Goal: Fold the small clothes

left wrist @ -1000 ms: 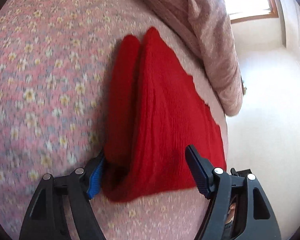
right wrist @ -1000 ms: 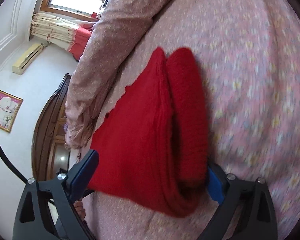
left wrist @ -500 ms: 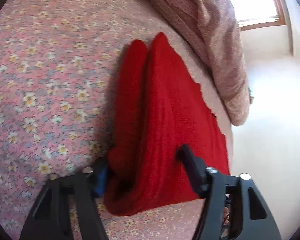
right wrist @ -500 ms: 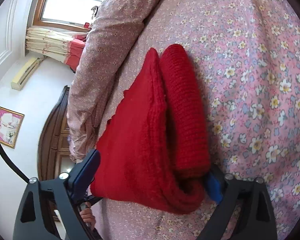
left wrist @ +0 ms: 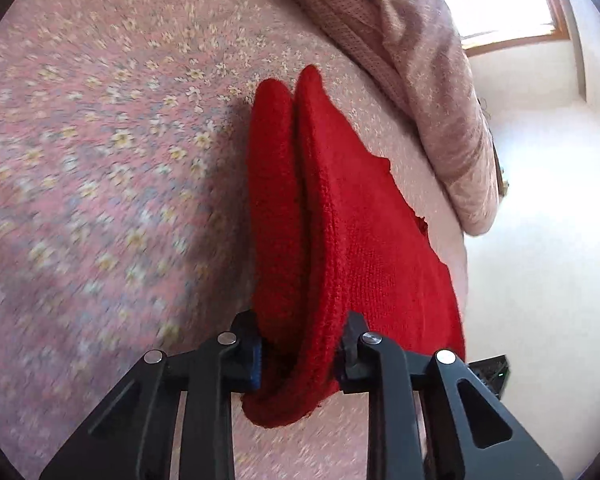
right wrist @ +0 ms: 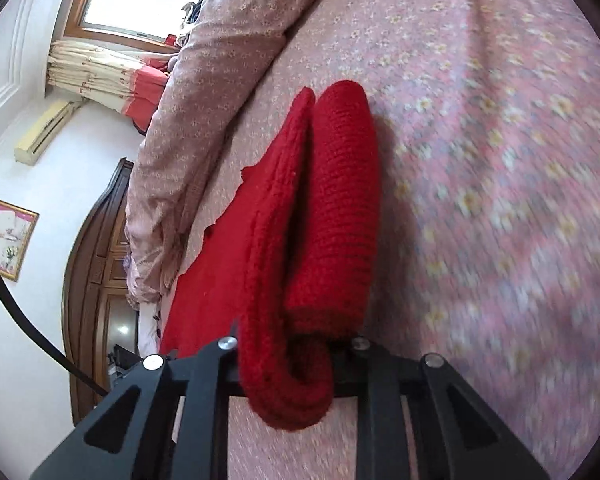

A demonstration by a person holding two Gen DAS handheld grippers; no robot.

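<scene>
One red knitted garment lies on a bed; it occupies the centre of both wrist views. The knit is coarse and ribbed. The fabric is gathered into two thick rolled folds that run side by side from the lower centre of the frame toward the upper centre, tapering to two rounded tips. A flat single layer with a ragged, stepped edge spreads from the folds toward the right of the left wrist view and toward the left of the right wrist view.

The left gripper is clamped on the near end of the garment: two black plastic fingers press the bunched knit from both sides, and a blue pad shows on the left-hand finger. The right gripper is likewise closed on a bunched end, with a loop of knit hanging over the finger bases.

The bed sheet is pink cotton-like cloth with a small floral print. One folded quilt, paler pink, lies along the upper right of the left view. The right view shows one framed picture at the left edge.
</scene>
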